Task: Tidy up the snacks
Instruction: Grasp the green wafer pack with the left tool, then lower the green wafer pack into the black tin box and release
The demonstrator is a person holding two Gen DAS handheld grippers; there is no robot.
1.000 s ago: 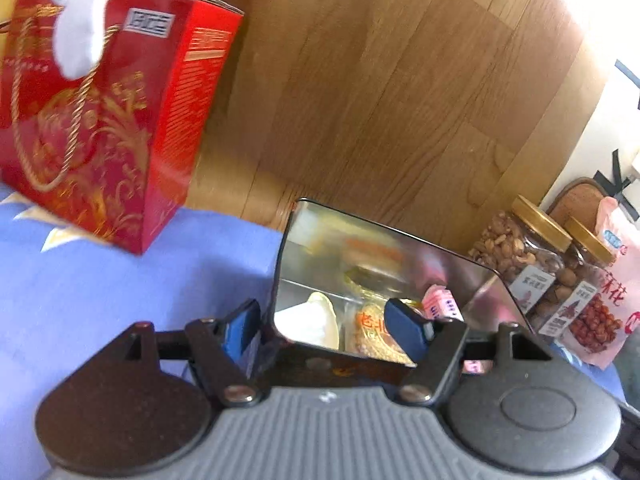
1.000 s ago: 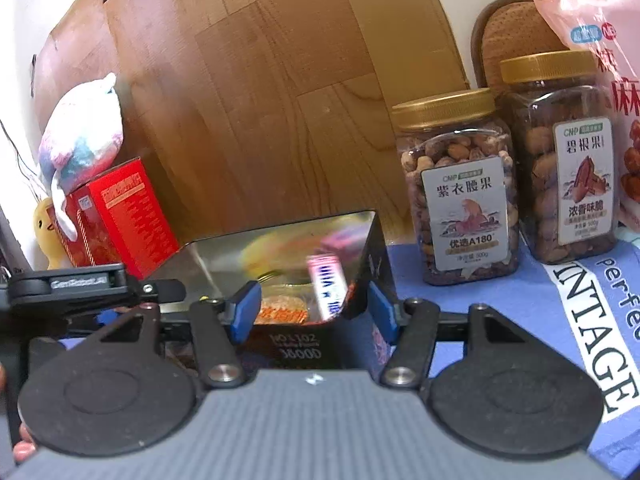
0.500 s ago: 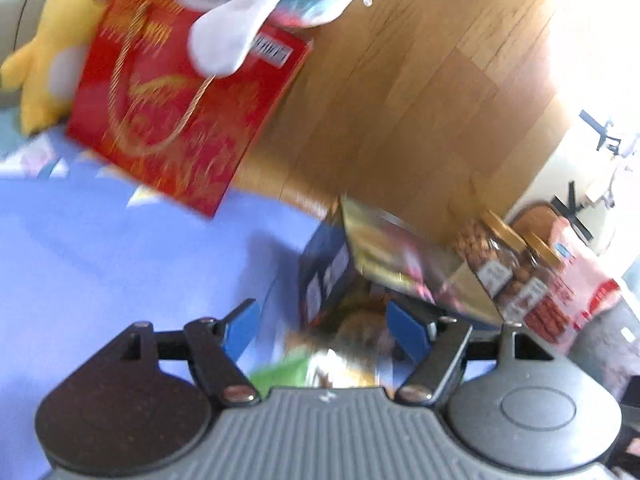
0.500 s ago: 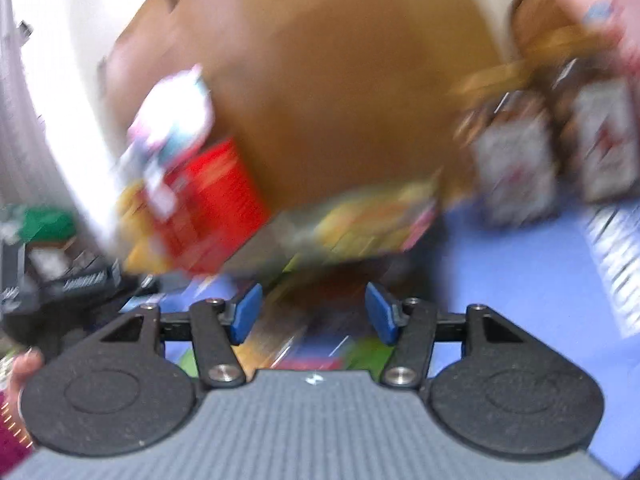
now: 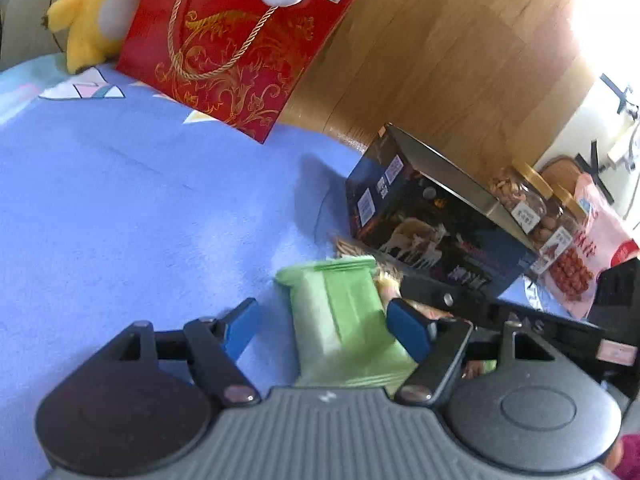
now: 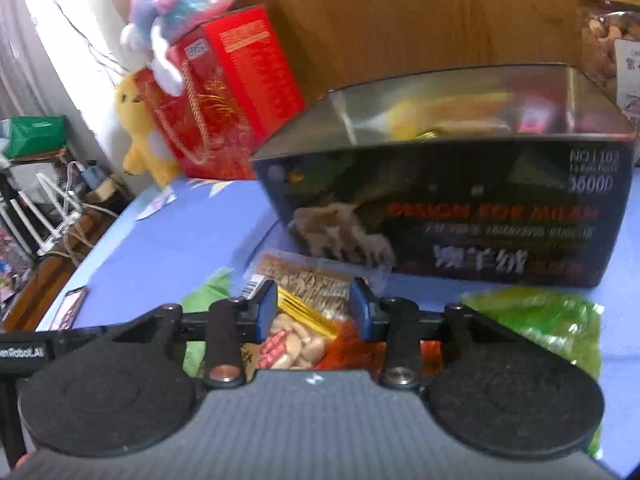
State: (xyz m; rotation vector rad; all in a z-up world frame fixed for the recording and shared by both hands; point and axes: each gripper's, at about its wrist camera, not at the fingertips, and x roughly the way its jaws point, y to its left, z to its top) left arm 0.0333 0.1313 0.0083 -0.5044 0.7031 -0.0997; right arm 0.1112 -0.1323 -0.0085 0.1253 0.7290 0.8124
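Observation:
A dark open box with snacks inside stands on the blue cloth. Loose snack packets lie in front of it. My left gripper is open, its jaws either side of a light green packet lying on the cloth. My right gripper is open over a clear packet of brown snacks and an orange packet with peanut pictures. A bright green packet lies to its right. The right gripper's body shows in the left wrist view.
A red gift box with a plush toy on top stands at the back left, beside a yellow plush. Two nut jars and a pink bag stand right of the dark box. The cloth's left edge drops off.
Both grippers pulled back from over the open box and dropped down to the loose packets in front of it. The right gripper's jaws stand closer together than before.

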